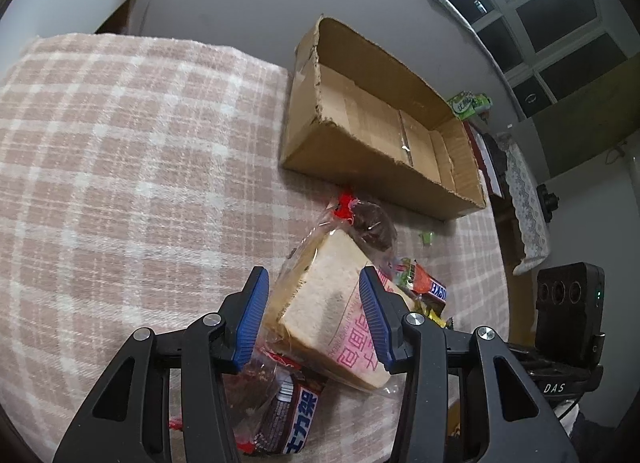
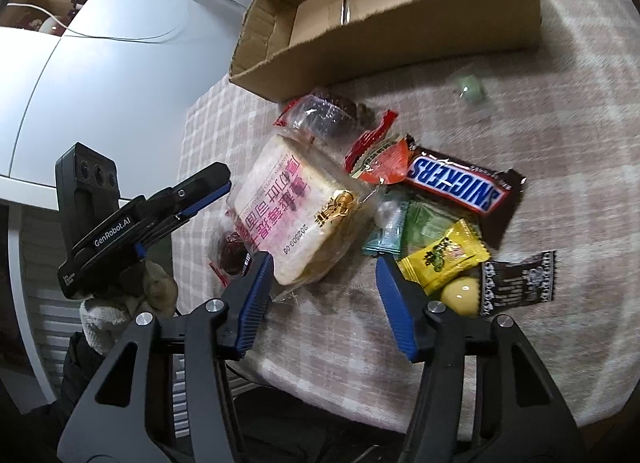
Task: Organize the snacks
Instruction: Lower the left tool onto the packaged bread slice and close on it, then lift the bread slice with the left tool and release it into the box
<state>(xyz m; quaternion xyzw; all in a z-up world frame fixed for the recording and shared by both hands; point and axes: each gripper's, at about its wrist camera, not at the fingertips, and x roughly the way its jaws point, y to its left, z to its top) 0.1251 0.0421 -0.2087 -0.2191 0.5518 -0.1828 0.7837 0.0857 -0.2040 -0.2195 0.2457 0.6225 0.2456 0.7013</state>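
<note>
A bagged toast loaf (image 1: 332, 303) (image 2: 292, 215) with pink print lies in a pile of snacks on the checked cloth. My left gripper (image 1: 314, 315) is open, its blue pads on either side of the loaf, not clamped. It shows from the side in the right wrist view (image 2: 208, 187). My right gripper (image 2: 324, 295) is open and empty above the cloth, near the loaf's corner. A Snickers bar (image 2: 456, 183), a yellow candy pack (image 2: 444, 255), a green packet (image 2: 428, 223) and a dark brownie bag (image 2: 324, 115) lie around it. An open, empty cardboard box (image 1: 380, 123) (image 2: 384, 11) stands behind the pile.
A second Snickers-type bar (image 1: 292, 415) lies under my left gripper. A black printed packet (image 2: 516, 279) and a yellow ball (image 2: 462, 295) lie at the right. A small green wrapper (image 2: 472, 89) lies near the box. The cloth's edge drops off at the left in the right wrist view.
</note>
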